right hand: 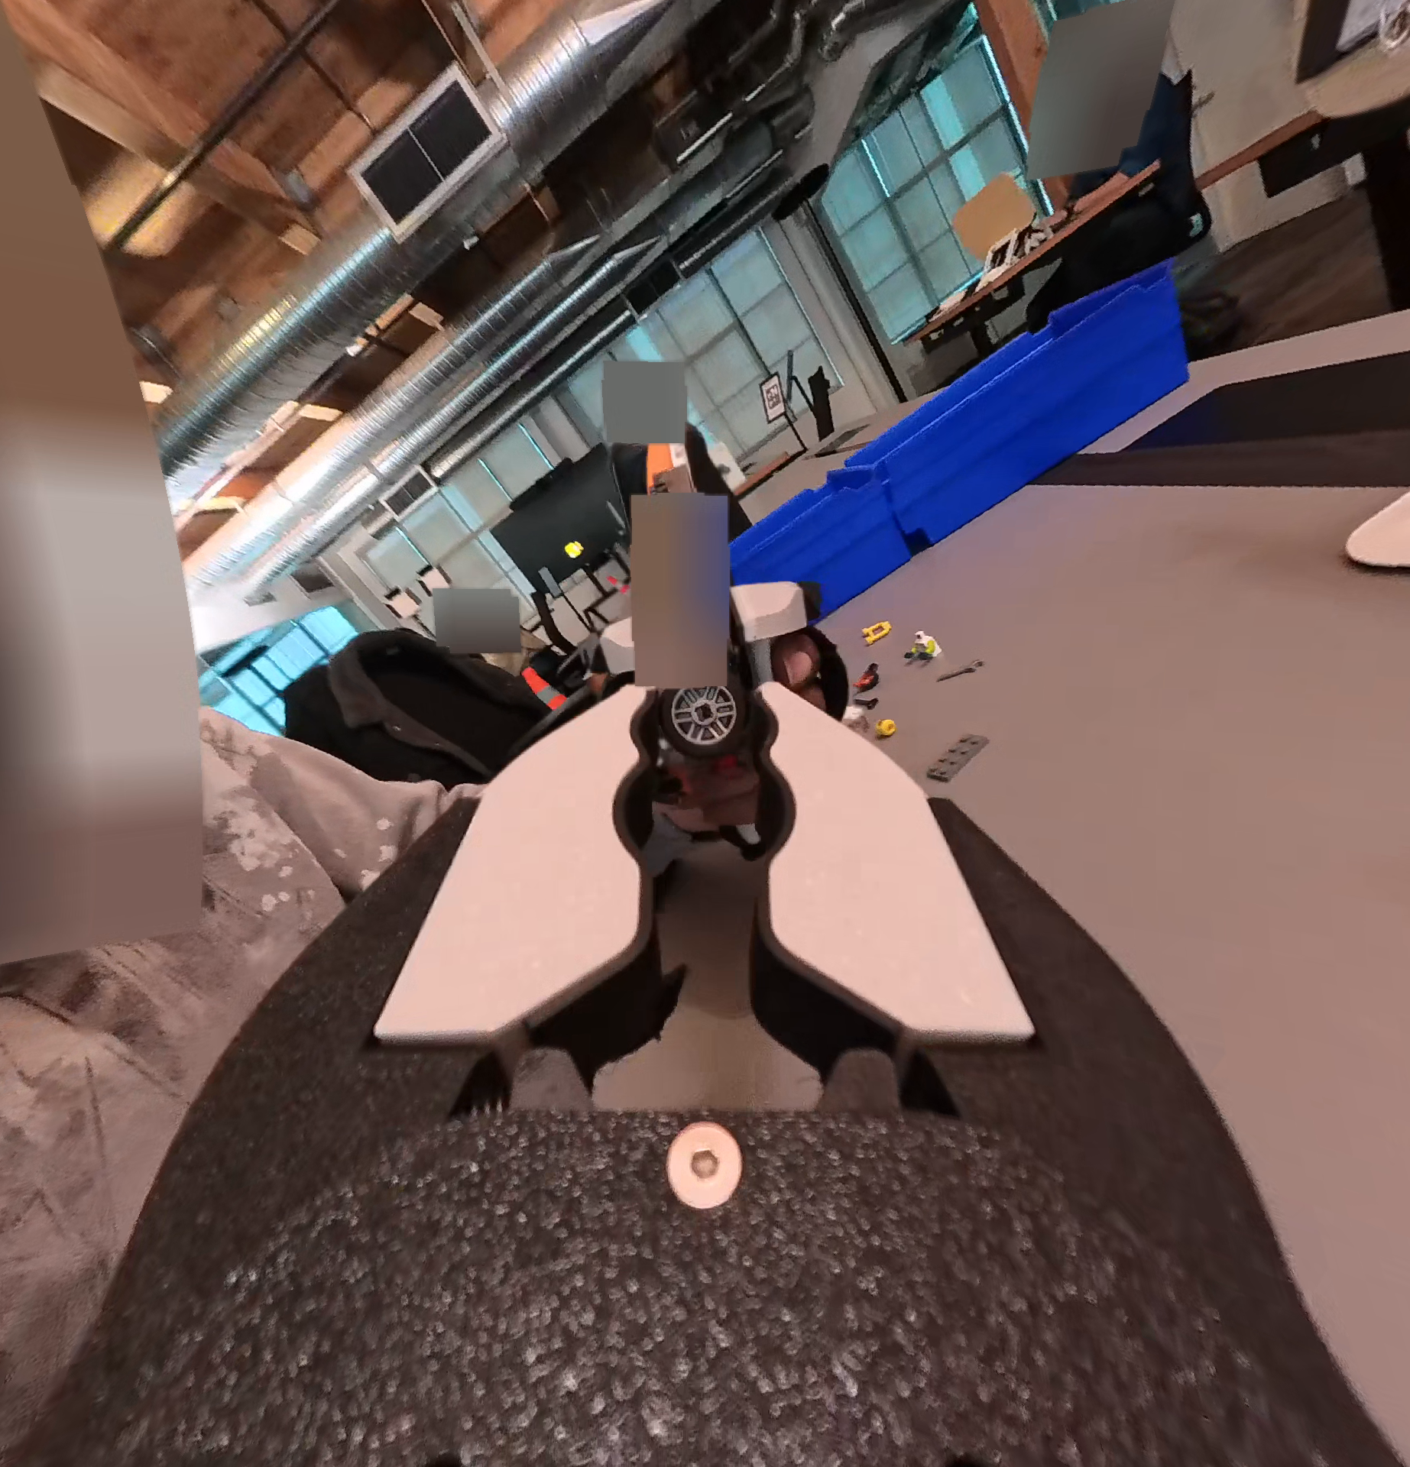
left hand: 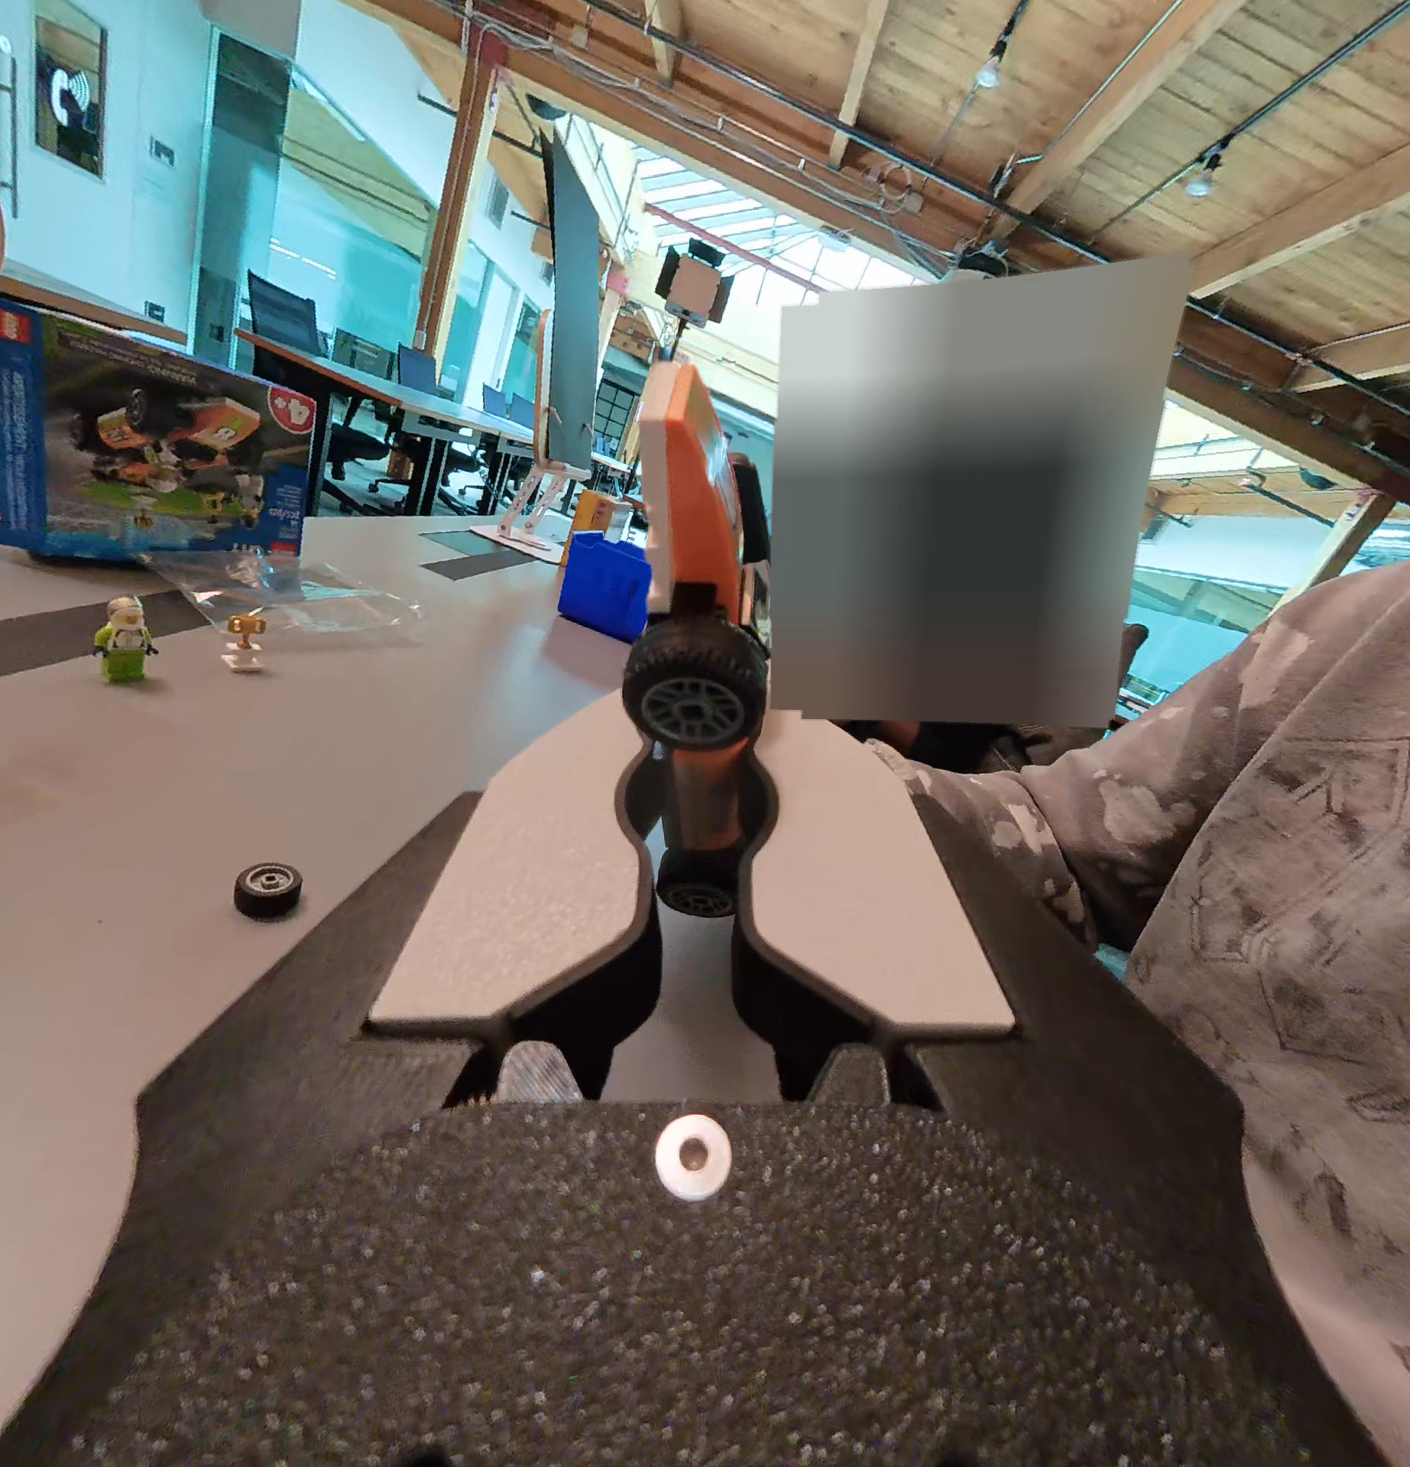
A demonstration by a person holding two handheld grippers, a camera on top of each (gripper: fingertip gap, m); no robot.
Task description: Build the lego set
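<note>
Left gripper (left hand: 697, 782) tilted upward off the table (left hand: 304, 762), jaws clamped on the orange car (left hand: 689, 508), nose pointing up. Right gripper (right hand: 701, 742) raised too, pinched on a grey-hubbed wheel (right hand: 703, 713), probably pressed against the car, hard to tell. Spare wheel (left hand: 268, 889), minifigure (left hand: 125, 640), trophy (left hand: 246, 641) down on the table.

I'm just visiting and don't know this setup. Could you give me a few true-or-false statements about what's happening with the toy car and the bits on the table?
1. The left gripper holds the orange car up off the table. True.
2. The right gripper is empty. False: its fingers pinch a wheel.
3. A loose wheel lies on the table. True.
4. The green minifigure lies flat. False: it stands upright.
5. The set's box is red. False: it is blue.
</note>
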